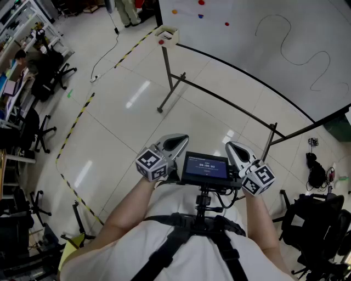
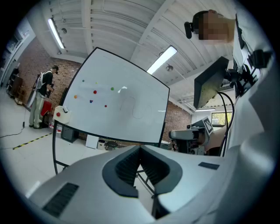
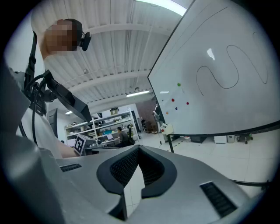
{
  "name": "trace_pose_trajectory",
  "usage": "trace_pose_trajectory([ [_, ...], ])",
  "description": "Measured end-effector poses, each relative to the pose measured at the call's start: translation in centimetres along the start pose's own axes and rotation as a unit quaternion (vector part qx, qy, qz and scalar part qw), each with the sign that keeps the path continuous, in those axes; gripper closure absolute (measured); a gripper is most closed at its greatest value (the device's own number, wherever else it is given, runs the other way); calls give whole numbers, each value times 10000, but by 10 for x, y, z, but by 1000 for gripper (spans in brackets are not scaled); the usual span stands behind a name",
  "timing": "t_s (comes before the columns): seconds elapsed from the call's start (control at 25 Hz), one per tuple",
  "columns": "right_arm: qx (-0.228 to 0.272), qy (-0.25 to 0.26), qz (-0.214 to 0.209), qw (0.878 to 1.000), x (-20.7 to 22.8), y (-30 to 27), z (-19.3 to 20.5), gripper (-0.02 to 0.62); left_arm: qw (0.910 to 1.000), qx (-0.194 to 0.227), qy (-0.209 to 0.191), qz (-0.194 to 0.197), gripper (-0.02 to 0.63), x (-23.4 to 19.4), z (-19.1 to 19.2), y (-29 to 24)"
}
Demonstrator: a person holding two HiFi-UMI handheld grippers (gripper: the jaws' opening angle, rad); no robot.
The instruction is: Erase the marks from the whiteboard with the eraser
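The whiteboard (image 1: pixel 274 49) stands ahead on a metal frame, with a wavy black line (image 1: pixel 299 52) and a few coloured dots (image 1: pixel 201 15) on it. A white box with a red spot (image 1: pixel 166 37) hangs at its lower left corner; I cannot make out an eraser. My left gripper (image 1: pixel 180 141) and right gripper (image 1: pixel 232 147) are held close to my chest, far from the board, both shut and empty. The left gripper view has the board (image 2: pixel 118 105) and box (image 2: pixel 62 114) beyond the closed jaws (image 2: pixel 140 151). The right gripper view shows the line (image 3: pixel 218 74) past its closed jaws (image 3: pixel 139 151).
The board's stand legs (image 1: pixel 167 82) reach onto the tiled floor between me and the board. Yellow-black tape (image 1: pixel 74 129) and a cable (image 1: pixel 107 52) cross the floor at left. Office chairs (image 1: pixel 41 129) stand at the left, bags and a chair (image 1: pixel 318 219) at the right. A person (image 2: pixel 41 98) stands far off.
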State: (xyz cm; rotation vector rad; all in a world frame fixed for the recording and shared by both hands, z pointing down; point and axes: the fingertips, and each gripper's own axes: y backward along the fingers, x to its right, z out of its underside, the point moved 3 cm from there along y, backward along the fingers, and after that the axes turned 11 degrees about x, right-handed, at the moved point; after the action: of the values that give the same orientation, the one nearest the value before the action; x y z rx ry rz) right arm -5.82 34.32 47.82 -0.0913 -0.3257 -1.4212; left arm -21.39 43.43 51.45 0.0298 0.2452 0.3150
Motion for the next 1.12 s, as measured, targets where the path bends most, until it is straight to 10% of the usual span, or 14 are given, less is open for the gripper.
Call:
trace_pose_trajectory([
  [0.72,-251,-348,214,9989,-14,-229,36,580,9996,-130,47,266,583,-195,-68,41],
  [1.12,-435,-206,-188,9987,-9,-328,44,580,9986,-121,172,-484,581,-286,-73,84],
])
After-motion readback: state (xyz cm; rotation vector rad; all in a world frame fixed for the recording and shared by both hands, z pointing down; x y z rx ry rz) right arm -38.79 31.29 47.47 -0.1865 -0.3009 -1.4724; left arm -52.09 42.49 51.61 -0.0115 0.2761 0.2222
